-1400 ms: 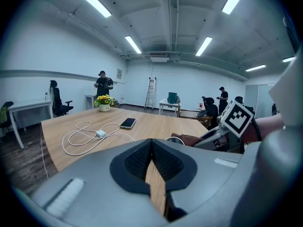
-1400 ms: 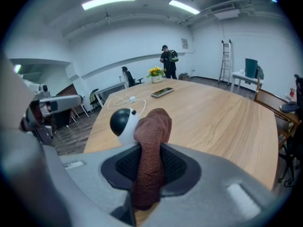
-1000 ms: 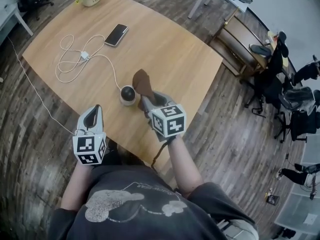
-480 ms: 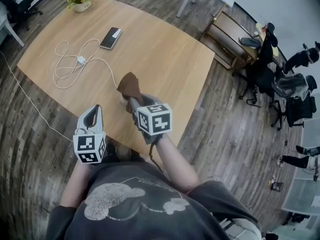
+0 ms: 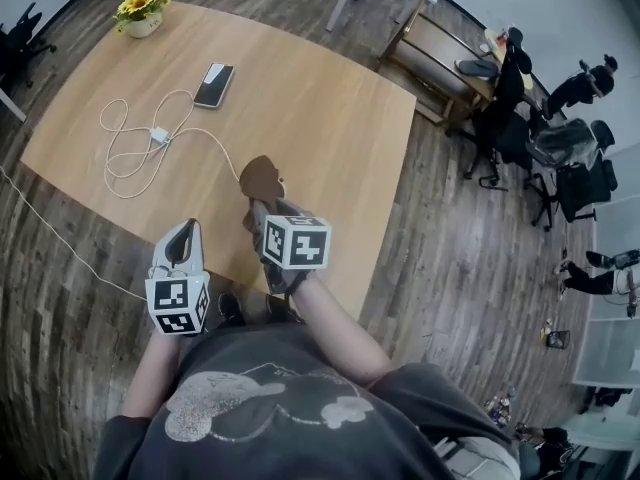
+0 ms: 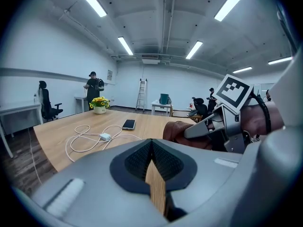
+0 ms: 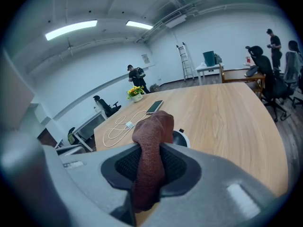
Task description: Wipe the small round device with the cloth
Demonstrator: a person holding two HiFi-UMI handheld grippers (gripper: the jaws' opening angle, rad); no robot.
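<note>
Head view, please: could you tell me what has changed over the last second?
The right gripper, shut on the cloth, moved left and brought the cloth over the small round device, now covered in the head view. The left gripper stayed shut and empty; the phone and cable stayed put.

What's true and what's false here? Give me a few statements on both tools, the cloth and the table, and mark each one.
1. The right tool is shut on the brown cloth. True.
2. The left tool grips the small round device. False: its jaws are together on nothing, and the device sits on the table just past the cloth.
3. The phone lies near the white cable. True.
4. The cloth lies spread flat on the table. False: it is bunched between the right tool's jaws.
</note>
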